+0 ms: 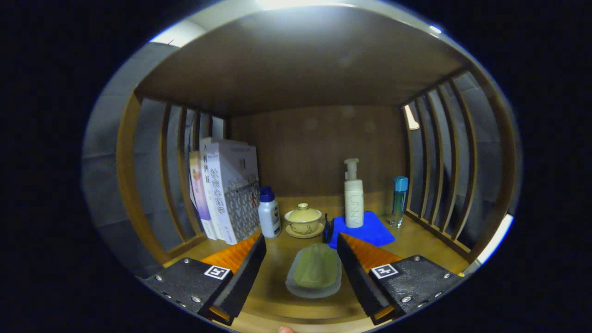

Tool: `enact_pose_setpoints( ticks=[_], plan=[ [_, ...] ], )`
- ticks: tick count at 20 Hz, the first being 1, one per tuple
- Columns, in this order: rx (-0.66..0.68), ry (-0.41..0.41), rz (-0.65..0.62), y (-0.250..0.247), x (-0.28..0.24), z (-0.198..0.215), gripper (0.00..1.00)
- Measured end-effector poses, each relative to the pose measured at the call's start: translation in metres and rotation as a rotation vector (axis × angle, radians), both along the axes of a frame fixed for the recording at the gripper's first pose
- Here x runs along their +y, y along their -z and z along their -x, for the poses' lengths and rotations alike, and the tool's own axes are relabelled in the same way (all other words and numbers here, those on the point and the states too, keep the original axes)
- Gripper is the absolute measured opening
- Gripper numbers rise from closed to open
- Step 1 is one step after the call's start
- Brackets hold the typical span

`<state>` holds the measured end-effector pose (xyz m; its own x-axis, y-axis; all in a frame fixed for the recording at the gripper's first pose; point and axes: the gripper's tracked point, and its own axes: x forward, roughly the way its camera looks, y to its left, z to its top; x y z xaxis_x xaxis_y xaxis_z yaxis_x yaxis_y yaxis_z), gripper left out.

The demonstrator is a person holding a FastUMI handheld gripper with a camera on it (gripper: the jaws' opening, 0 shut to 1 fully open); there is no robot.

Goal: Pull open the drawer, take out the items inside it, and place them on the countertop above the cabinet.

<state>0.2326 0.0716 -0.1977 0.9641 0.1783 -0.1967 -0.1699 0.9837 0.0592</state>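
My gripper point(300, 259) stood wide, its fingers parted to either side of the soap dish point(313, 273) and touching nothing. The dish lay on the countertop point(273, 296) near its front edge, midway along it, with the pale green soap bar point(317, 265) resting in it. I judged the dish light and stiff, probably smooth plastic, so it could slide on the wood or skid out of the pads if squeezed on its rounded corners. The bar sat loose and looked slick; tilting the dish could tip it out. The best hold seemed to be across the two long rims, at mid-length, kept level.

Toward the back edge stood a blue-capped bottle point(269, 212), a lidded cup on a saucer point(303, 221), and a pump bottle point(354, 196) on a blue cloth point(370, 231). Books point(226, 194) leaned in the back left corner, a slim blue bottle point(398, 201) by the right rail. I could not see the drawer from there.
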Motion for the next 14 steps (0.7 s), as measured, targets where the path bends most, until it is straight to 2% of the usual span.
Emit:
enact_pose_setpoints(
  ticks=[4, 9, 14],
  plan=[
    [-0.089, 0.049, -0.093, -0.043, -0.016, 0.066, 0.94],
    [-0.117, 0.055, 0.069, -0.053, -0.041, 0.151, 0.94],
    [-0.101, 0.058, 0.058, -0.028, -0.037, 0.206, 0.94]
  ],
)
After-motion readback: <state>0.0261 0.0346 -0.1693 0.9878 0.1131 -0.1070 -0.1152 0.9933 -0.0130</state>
